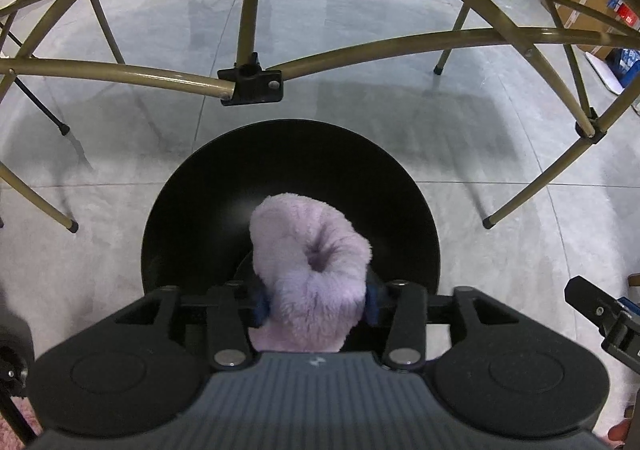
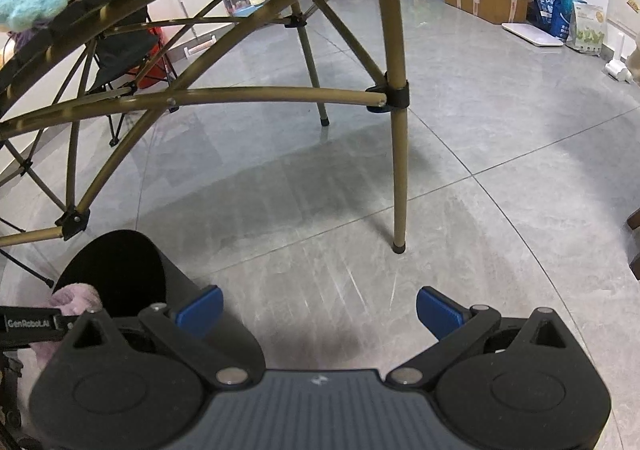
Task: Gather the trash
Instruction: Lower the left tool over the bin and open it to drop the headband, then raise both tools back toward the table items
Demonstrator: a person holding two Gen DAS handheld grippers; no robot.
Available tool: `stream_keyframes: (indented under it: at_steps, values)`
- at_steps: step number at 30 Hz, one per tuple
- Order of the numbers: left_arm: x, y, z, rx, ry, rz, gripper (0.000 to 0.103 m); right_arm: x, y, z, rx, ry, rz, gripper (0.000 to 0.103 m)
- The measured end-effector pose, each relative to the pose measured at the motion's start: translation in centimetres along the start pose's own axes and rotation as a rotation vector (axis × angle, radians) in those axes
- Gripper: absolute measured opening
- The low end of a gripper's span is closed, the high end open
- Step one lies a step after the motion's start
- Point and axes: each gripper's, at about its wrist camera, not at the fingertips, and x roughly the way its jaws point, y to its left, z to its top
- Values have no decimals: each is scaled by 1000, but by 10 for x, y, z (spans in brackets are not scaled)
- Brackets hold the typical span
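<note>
**Two Matching Handheld Grippers**

Left gripper [image 1: 316, 304]: ribbed dark-grey housing with a small pale logo at its front edge. Flanked by two matte black rounded shells, each embossed with a shallow circle. Black linkage bars pinned with silver rivets; triangular cut-outs in the outer links. Blue pads [image 1: 260, 308] at the tips.

Right gripper [image 2: 320, 310]: same grey ribbed body, same logo, same black shells and silver rivets. Blue fingertips [image 2: 438, 310], flat and rectangular. White "GenRobot.AI" lettering on the black side bar at left.
</note>
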Motion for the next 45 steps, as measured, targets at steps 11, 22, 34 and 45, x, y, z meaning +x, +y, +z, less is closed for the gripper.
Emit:
stream_keyframes:
  at_steps: [11, 22, 34, 45]
  values:
    - [-3, -3, 0, 8, -16, 60, 101, 5, 2, 0, -5, 15, -1, 103]
    - [-6, -4, -2, 25, -26, 56, 103, 2, 4, -1, -10, 8, 8, 103]
    - [-27, 1, -7, 35, -94, 38, 103, -9, 11, 0, -29, -14, 29, 103]
    - [-70, 20, -15, 16, -230, 11, 103, -29, 27, 0, -56, -64, 67, 103]
